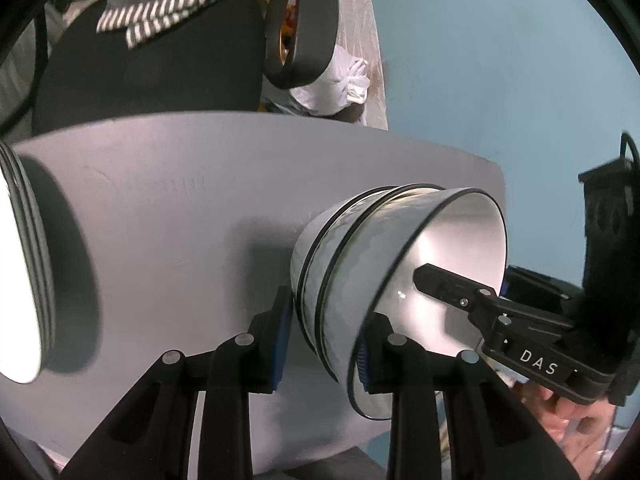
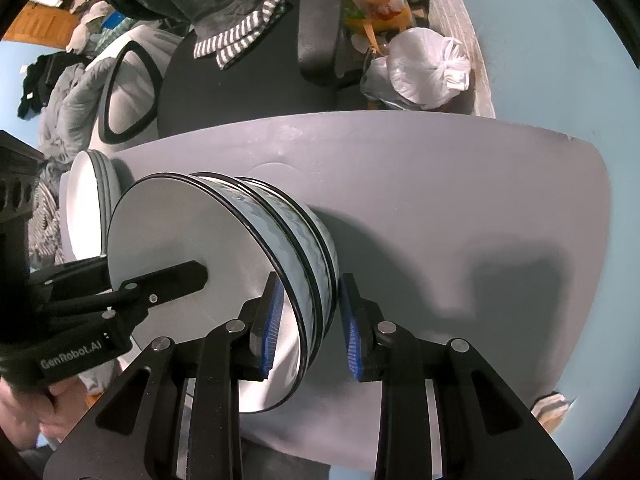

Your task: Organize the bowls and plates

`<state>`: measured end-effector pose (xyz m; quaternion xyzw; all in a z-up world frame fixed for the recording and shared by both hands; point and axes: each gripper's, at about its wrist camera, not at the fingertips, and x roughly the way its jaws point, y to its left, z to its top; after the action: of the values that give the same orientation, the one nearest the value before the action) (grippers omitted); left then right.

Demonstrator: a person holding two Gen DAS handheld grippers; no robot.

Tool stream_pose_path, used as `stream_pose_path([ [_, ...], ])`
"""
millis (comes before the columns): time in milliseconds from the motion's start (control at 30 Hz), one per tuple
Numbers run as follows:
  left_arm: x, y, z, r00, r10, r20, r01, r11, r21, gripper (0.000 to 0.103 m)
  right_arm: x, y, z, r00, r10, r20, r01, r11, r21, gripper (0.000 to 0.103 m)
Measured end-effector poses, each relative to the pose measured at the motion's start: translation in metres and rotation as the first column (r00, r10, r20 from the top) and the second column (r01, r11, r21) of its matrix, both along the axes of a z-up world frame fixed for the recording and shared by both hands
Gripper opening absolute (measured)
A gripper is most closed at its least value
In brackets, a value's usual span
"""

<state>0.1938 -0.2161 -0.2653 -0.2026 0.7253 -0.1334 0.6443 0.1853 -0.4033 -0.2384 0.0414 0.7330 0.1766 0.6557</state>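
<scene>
A stack of nested white bowls (image 1: 352,264) with black rims and a pale blue wave band stands on the grey table (image 1: 180,220); it also shows in the right wrist view (image 2: 288,236). My left gripper (image 1: 322,344) is open, its jaws astride the near wall of the stack, one inside the top bowl. My right gripper (image 2: 310,332) is open, its jaws astride the opposite wall. A stack of white plates (image 1: 20,272) with grey rims stands at the table's far end, also visible in the right wrist view (image 2: 86,200).
A black office chair (image 2: 240,76) with a striped cloth stands behind the table. A tied white plastic bag (image 2: 428,68) and clutter lie on the blue floor (image 1: 500,80). A bare stretch of table (image 2: 480,208) lies beside the bowls.
</scene>
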Motion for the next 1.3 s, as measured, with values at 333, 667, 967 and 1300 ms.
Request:
stream_pose_path([
  [333,-0.003,-0.007,0.004,0.999,-0.049,0.022,0.048,0.998,0.041,0.028,0.0,0.002,0.0,1.0,-0.001,0.0,0.001,1.0,-0.011,0.027],
  [667,0.0,-0.004,0.004,0.999,-0.04,0.018,0.039,0.998,0.053,0.023,-0.004,0.01,0.004,1.0,0.001,0.029,0.001,0.998,-0.061,0.026],
  [967,-0.003,0.0,0.007,0.999,-0.04,0.029,0.038,0.997,0.062,0.022,-0.004,0.01,0.004,1.0,-0.017,0.014,0.017,0.998,-0.053,0.021],
  [1300,-0.008,0.015,0.014,0.998,-0.053,0.039,0.049,0.993,0.106,0.022,-0.011,0.026,0.002,1.0,-0.006,-0.005,0.005,0.999,-0.04,0.017],
])
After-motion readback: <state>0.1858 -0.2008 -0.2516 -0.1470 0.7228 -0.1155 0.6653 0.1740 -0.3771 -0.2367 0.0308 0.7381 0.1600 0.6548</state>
